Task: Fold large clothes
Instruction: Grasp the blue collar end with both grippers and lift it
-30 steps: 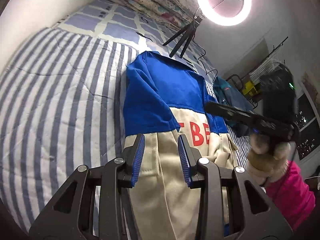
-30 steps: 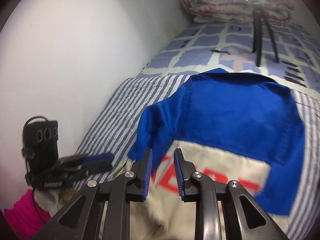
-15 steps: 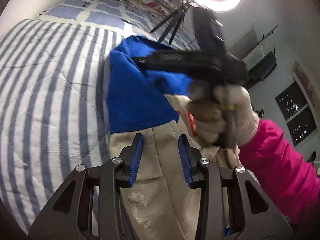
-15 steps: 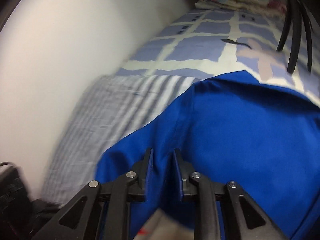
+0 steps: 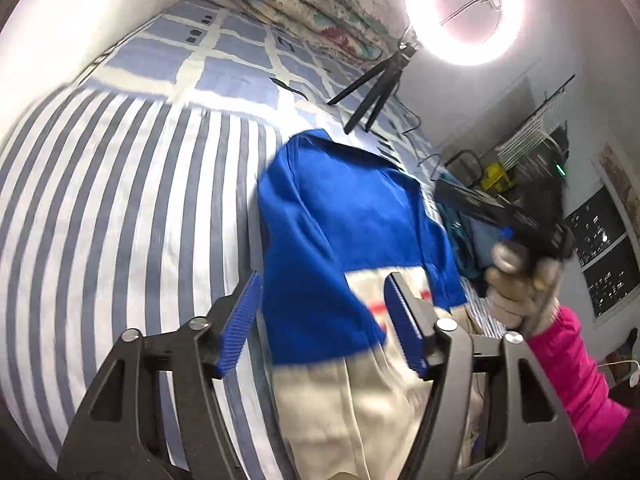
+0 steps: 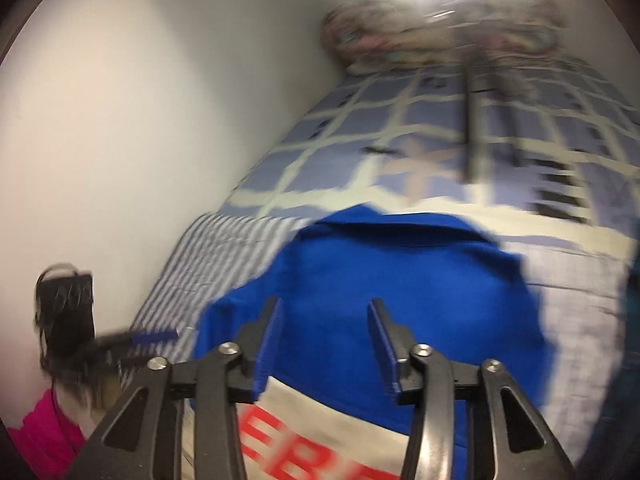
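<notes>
A blue and cream jacket (image 5: 340, 240) with red letters lies folded lengthwise on the striped bed cover (image 5: 120, 220). It also shows in the right wrist view (image 6: 380, 280). My left gripper (image 5: 324, 320) is open and empty, above the jacket where blue meets cream. My right gripper (image 6: 324, 344) is open and empty, above the blue upper part. In the left wrist view the right gripper (image 5: 500, 208) is held off the jacket's right side by a gloved hand. The right wrist view is blurred.
A ring light on a black tripod (image 5: 376, 84) stands on the checked sheet (image 5: 224, 68) beyond the jacket. A rolled floral quilt (image 5: 304, 4) lies at the bed's head. A white wall (image 6: 140, 120) runs along the bed's left side. Shelves and clutter (image 5: 520, 160) stand at right.
Both grippers have opened wider. The right gripper has pulled back from over the blue shoulder to the jacket's right side. The left gripper has moved forward along the jacket.
</notes>
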Demonstrator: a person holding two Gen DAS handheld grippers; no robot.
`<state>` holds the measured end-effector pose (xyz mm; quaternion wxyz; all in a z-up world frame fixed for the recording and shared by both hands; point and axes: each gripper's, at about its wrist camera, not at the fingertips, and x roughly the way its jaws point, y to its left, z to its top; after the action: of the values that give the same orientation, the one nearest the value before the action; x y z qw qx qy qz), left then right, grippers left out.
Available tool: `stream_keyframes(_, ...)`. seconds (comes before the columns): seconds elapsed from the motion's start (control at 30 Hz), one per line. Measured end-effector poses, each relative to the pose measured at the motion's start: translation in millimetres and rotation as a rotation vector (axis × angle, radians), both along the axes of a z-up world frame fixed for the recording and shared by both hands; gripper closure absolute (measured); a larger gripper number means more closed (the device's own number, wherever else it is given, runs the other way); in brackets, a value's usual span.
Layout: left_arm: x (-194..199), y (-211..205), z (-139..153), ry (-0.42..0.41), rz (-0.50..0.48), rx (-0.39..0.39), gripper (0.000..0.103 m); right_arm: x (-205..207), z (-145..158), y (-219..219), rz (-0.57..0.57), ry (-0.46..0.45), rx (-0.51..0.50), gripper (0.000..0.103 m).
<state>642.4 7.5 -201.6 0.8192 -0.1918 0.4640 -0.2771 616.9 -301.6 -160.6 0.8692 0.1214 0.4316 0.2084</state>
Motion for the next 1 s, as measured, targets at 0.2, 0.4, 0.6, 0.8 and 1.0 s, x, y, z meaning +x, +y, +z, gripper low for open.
stream_keyframes(0.2, 56.1, -22.6, -15.2, 0.046, 0.001, 0.121, 0.037, -6.7, -17.9, -89.9, -0.170, 0.044, 0.031, 0.042)
stream_keyframes(0.4, 86.6, -37.9, -43.6, 0.114, 0.002, 0.154, 0.037, 9.2, -52.6, -101.9, -0.183, 0.095, 0.019, 0.044)
stream_keyframes(0.6, 104.7, -60.1, -49.6, 0.085, 0.016, 0.209, 0.080, 26.0, -81.8, -74.1, -0.155, 0.109, -0.020, 0.059)
stream_keyframes(0.8, 97.0, -71.3, -45.1, 0.008, 0.016, 0.241, 0.100, 19.9, -72.8, -59.4, -0.126, 0.059, -0.057, 0.096)
stream_keyframes(1.0, 78.3, -59.5, -15.5, -0.053, 0.068, 0.169, 0.102, -0.7, -38.6, -57.5, -0.148, -0.031, -0.031, 0.099)
